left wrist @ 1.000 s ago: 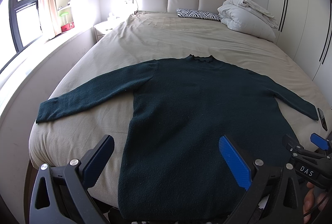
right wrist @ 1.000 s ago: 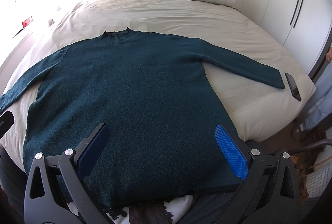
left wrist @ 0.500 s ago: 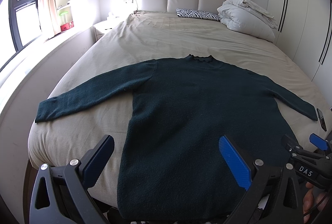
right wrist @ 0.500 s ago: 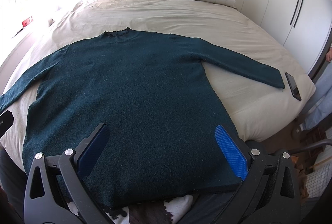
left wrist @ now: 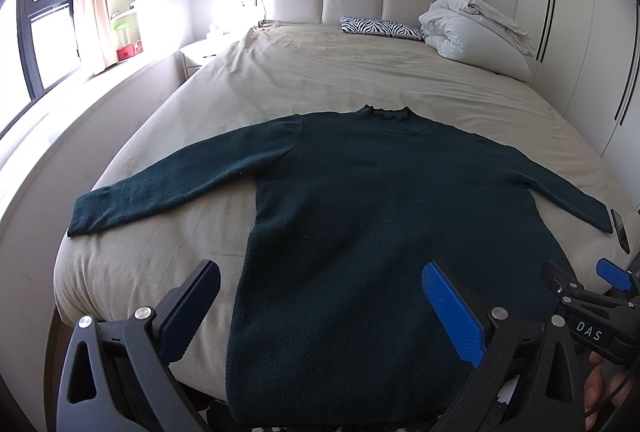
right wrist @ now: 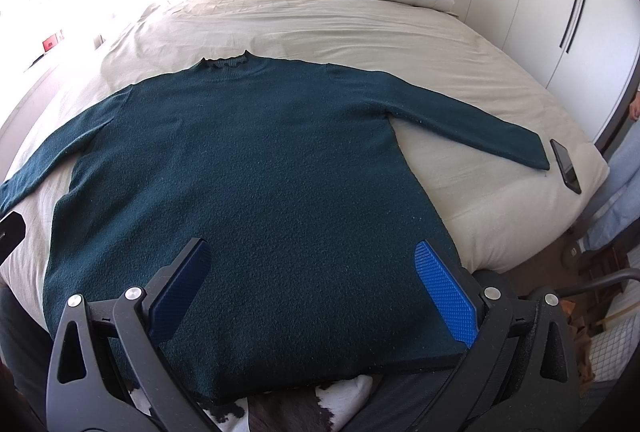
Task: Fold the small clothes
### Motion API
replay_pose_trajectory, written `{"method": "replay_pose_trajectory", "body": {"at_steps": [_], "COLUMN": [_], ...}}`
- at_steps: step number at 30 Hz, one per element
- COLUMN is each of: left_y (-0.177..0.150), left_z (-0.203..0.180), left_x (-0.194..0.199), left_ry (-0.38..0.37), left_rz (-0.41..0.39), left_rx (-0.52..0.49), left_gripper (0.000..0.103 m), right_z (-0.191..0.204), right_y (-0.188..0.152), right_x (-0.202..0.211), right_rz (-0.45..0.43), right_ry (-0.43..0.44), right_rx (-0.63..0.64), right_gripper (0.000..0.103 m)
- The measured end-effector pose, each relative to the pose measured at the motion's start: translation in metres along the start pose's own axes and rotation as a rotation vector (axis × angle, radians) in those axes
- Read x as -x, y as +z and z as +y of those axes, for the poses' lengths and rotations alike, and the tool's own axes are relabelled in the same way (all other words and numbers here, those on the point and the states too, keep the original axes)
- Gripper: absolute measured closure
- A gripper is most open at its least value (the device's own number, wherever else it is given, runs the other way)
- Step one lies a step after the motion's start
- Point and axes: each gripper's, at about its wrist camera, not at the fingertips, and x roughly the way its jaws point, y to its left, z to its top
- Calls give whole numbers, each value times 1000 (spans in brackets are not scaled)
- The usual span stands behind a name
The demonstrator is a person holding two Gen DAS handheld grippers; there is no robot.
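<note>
Though hovered over for the past second, shows no real change in the dark green sweater [left wrist: 360, 232]. Lies flat across the foot of the bed [left wrist: 320, 79], collar toward the headboard, hem [right wrist: 320, 372] draped just over the near mattress edge. Stretches the left sleeve [left wrist: 172, 187] out toward the window side and the right sleeve [right wrist: 460, 119] toward the wardrobe side, cuff ending just beside a dark phone [right wrist: 565, 165]. Carries no crease, no lifted corner, no fold anywhere in either view.

Finds the left gripper [left wrist: 320, 272] poised above the lower left part of the body panel, jaws spread wide with nothing between them. Finds the right gripper [right wrist: 312, 248] likewise parted and empty over the lower right part, near the hem. Touches cloth with neither, as far as can be judged from these angles.

Differs from the earlier frames only by a slight drift in the left view, with the sweater sitting a touch further right than before; holds steady in the right view. Reads, on that evidence, as a pause for lining up rather than a step taken. Leaves the whole task ahead: probably a sleeve brought across the body first, or the hem pinched and carried toward the collar.

Beyond, keeps a white duvet [left wrist: 476, 27] and a zebra-print pillow [left wrist: 380, 28] at the headboard, well apart from the work.
</note>
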Motion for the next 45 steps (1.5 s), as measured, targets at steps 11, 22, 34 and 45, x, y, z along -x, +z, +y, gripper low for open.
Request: {"method": "replay_pose_trajectory", "body": {"at_steps": [11, 22, 34, 45], "left_y": [-5, -4, 11, 16], "left_z": [-11, 9, 18, 30], "left_x": [-11, -57, -96, -136], "left_ry": [-42, -91, -77, -295], "left_rz": [-39, -10, 71, 190], "left_rx": [-38, 72, 113, 243], "left_gripper": [0, 0, 0, 14], "right_z": [-25, -279, -462, -403], "right_y": [-4, 11, -2, 83], "right_x": [-16, -91, -215, -211], "right_rz": [-39, -57, -48, -70], "right_ry": [44, 30, 195, 125], "right_rx": [-85, -702, -1219, -864], "right_gripper": [0, 2, 35, 96]}}
